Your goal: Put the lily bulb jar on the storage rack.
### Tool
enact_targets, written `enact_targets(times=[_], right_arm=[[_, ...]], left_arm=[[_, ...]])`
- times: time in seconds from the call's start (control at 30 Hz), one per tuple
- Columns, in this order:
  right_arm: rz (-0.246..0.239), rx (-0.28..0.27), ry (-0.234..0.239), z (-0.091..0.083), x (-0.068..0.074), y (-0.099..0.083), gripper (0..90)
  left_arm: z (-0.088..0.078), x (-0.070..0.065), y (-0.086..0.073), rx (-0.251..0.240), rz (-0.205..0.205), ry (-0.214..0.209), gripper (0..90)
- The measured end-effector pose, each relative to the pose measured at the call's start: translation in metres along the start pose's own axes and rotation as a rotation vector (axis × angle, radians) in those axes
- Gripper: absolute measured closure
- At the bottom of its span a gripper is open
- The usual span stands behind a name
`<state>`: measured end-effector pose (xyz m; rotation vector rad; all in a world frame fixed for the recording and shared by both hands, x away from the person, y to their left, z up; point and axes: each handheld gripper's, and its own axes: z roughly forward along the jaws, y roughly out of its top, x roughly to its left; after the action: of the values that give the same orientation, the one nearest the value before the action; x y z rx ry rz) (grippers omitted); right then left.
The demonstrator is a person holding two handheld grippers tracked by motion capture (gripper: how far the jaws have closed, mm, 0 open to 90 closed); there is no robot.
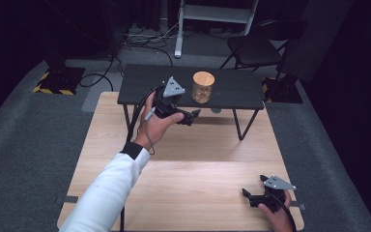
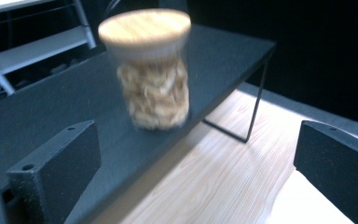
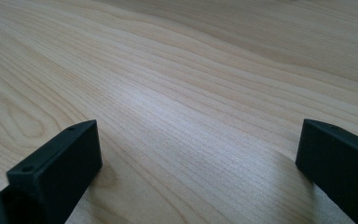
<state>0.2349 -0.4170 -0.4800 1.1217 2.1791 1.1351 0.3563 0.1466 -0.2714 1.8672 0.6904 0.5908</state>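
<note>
A clear glass jar [image 1: 203, 88] with a round wooden lid stands upright on the low black shelf [image 1: 236, 92] at the back of the wooden table. It holds pale, flaky contents [image 2: 156, 95]. My left gripper [image 1: 191, 116] is open, held in the air just in front of the shelf's front edge, a little left of and below the jar. In the left gripper view the jar [image 2: 150, 70] stands ahead between the spread jaws, untouched. My right gripper [image 1: 252, 192] is open and rests low at the table's near right corner, over bare wood [image 3: 177, 107].
The black shelf stands on thin metal legs [image 1: 239, 126] on the light wooden table [image 1: 183, 164]. Behind the table are a dark folding chair [image 1: 258, 46], a white frame [image 1: 212, 14] and cables on the grey floor.
</note>
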Motion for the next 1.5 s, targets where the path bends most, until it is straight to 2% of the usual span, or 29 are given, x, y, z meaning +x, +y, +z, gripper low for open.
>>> enact_targets(times=[0.1, 0.2, 0.33, 0.6, 0.67, 0.87, 1.03, 1.1, 1.23, 1.3, 1.43, 1.5], right_arm=[[-0.003, 0.000, 0.003, 0.000, 0.000, 0.000, 0.0], [-0.005, 0.000, 0.005, 0.000, -0.001, 0.000, 0.0], [-0.004, 0.000, 0.004, 0.000, -0.001, 0.000, 0.0], [-0.004, 0.000, 0.005, 0.000, -0.001, 0.000, 0.0], [-0.004, 0.000, 0.005, 0.000, -0.001, 0.000, 0.0], [-0.004, 0.000, 0.005, 0.000, -0.001, 0.000, 0.0], [-0.004, 0.000, 0.005, 0.000, -0.001, 0.000, 0.0], [-0.004, 0.000, 0.005, 0.000, -0.001, 0.000, 0.0], [-0.005, 0.000, 0.006, 0.000, -0.001, 0.000, 0.0], [-0.005, 0.000, 0.006, 0.000, -0.001, 0.000, 0.0], [-0.009, -0.001, 0.010, 0.000, -0.001, 0.000, 0.0], [-0.010, -0.001, 0.012, 0.000, -0.002, 0.000, 0.0]], left_arm=[[-0.006, 0.002, -0.016, -0.008, -0.031, -0.039, 0.6], [-0.010, -0.005, -0.034, 0.003, -0.045, -0.021, 0.8], [-0.016, -0.013, -0.055, 0.020, -0.028, -0.004, 0.8], [-0.023, -0.025, -0.114, 0.064, -0.069, 0.020, 1.0], [-0.025, -0.030, -0.125, 0.073, -0.062, 0.030, 1.1], [-0.027, -0.040, -0.160, 0.099, -0.082, 0.036, 0.8], [-0.025, -0.047, -0.184, 0.147, -0.106, 0.025, 1.0], [-0.023, -0.051, -0.192, 0.168, -0.116, 0.022, 0.8], [-0.016, -0.059, -0.202, 0.229, -0.107, 0.019, 1.0], [-0.014, -0.062, -0.204, 0.244, -0.117, 0.020, 1.1], [-0.010, -0.065, -0.211, 0.262, -0.109, 0.002, 0.9], [-0.008, -0.068, -0.213, 0.280, -0.126, 0.011, 1.2]])
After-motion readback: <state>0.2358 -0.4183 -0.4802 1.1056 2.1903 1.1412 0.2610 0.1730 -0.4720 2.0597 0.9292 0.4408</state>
